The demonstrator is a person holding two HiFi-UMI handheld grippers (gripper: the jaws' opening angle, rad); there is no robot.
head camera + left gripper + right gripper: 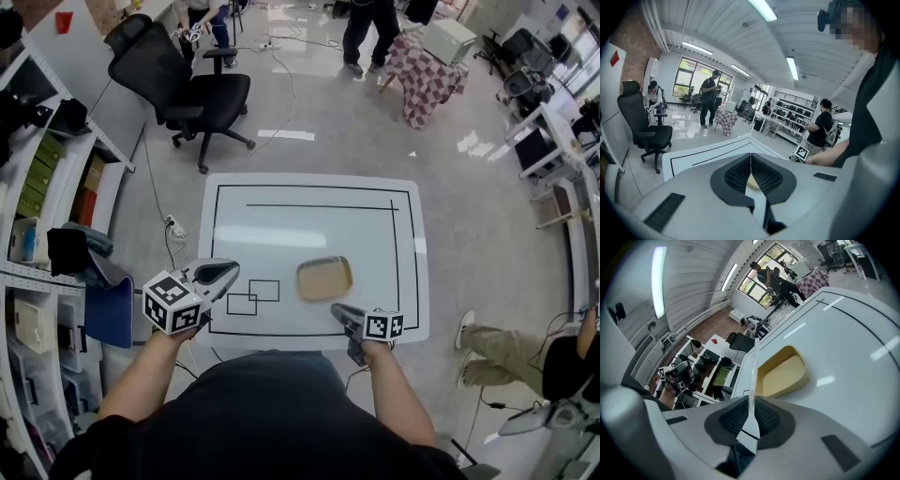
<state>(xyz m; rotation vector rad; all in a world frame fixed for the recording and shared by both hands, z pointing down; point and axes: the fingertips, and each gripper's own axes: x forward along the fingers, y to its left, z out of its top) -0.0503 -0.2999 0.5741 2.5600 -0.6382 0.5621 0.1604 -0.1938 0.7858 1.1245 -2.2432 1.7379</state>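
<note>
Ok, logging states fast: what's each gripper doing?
Left gripper: closed, empty.
Right gripper: closed on what looks like a thin clear strip.

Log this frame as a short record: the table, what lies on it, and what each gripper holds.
table: white, marked with black lines
tray: tan, shallow, empty, lying on the table
left gripper: shut, nothing between its jaws, over the table's left edge
right gripper: shut on a thin clear strip, close to the tray
surroundings: black office chair, shelves

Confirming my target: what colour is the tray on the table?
Plain tan-yellow tray, no pattern; clearest in the right gripper view.
</note>
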